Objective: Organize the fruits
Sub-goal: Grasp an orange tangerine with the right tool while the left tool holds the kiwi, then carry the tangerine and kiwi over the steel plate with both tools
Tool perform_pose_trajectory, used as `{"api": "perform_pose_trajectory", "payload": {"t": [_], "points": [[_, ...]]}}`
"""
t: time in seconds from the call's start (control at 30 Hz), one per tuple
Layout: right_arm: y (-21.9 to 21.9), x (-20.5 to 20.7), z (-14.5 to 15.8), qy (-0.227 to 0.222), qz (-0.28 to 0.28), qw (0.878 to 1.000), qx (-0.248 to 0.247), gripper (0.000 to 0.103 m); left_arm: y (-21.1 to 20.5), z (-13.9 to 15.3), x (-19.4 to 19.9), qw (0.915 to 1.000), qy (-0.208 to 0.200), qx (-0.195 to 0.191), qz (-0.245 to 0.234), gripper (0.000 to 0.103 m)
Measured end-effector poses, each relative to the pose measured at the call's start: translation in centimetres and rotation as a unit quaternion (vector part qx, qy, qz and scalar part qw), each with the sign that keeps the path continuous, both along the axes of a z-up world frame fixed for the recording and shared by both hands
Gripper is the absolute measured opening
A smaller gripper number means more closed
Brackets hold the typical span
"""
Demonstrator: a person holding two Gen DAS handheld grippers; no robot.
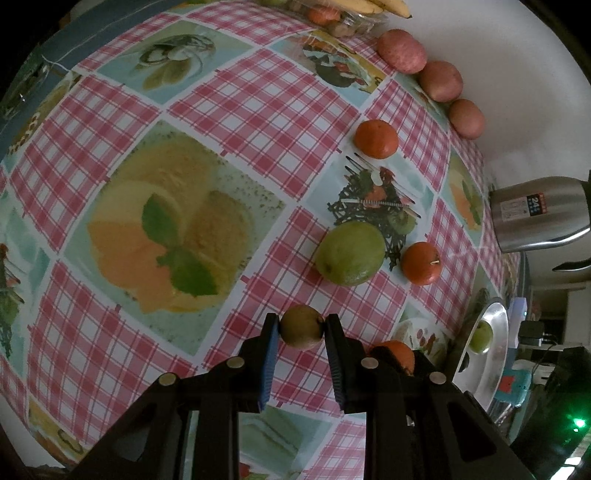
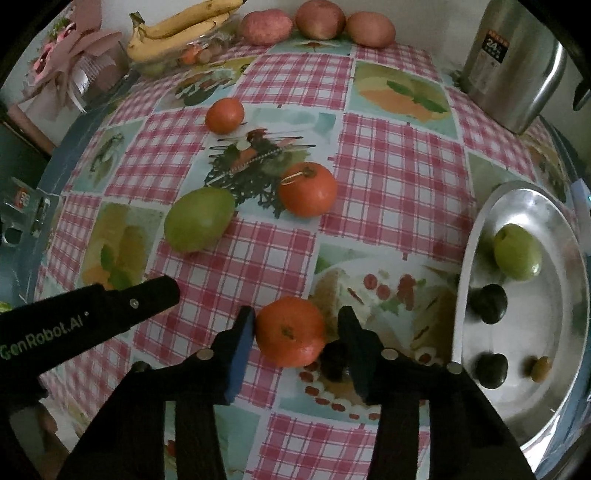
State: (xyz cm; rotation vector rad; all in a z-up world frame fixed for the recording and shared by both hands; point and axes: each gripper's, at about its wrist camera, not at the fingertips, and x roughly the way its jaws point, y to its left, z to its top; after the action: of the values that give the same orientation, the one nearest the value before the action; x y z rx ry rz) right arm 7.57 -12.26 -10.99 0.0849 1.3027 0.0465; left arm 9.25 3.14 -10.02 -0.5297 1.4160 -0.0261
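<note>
My left gripper (image 1: 302,325) is shut on a small brown-green fruit (image 1: 301,328) above the checked tablecloth. My right gripper (image 2: 295,326) is open around an orange tangerine (image 2: 290,330) on the cloth; its left pad touches it, the right pad stands a little apart. A silver plate (image 2: 554,376) at the right holds a green fruit (image 2: 517,253), two dark fruits (image 2: 487,299) and a small olive one (image 2: 539,367). A large green fruit (image 2: 199,218), two more tangerines (image 2: 306,188) (image 2: 224,115) lie on the cloth.
Three red apples (image 2: 319,18) line the far wall next to bananas (image 2: 181,29) over a clear box. A steel thermos jug (image 2: 513,62) stands at the far right. The left gripper's body (image 2: 88,317) reaches in from the left.
</note>
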Motion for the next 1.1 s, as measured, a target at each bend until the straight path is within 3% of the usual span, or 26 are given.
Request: {"api": "perform_pose_trajectory", "payload": {"t": [0.23,0.53,0.8,1.1], "points": [[-0.2,0.0,0.3,-0.004,-0.003,1.0,0.007,0.041,0.1,-0.1,0.1,1.0,-0.001,-0.002,0.003,0.027],[-0.9,-0.5,3.0,-0.045,-0.017,0.997,0.064,0.04,0.5,0.2,0.2,0.9999,-0.005,-0.008,0.011,0.027],[-1.4,-1.4,5.8,-0.082,-0.027,0.994,0.065,0.04,1.0,1.8,0.2,0.9994,-0.032,-0.003,0.015,0.027],[-2.8,-1.6,5.7,-0.076,-0.049,0.994,0.055,0.04,1.1,2.8,0.5,0.9986,-0.049,0.002,0.019,0.027]]}}
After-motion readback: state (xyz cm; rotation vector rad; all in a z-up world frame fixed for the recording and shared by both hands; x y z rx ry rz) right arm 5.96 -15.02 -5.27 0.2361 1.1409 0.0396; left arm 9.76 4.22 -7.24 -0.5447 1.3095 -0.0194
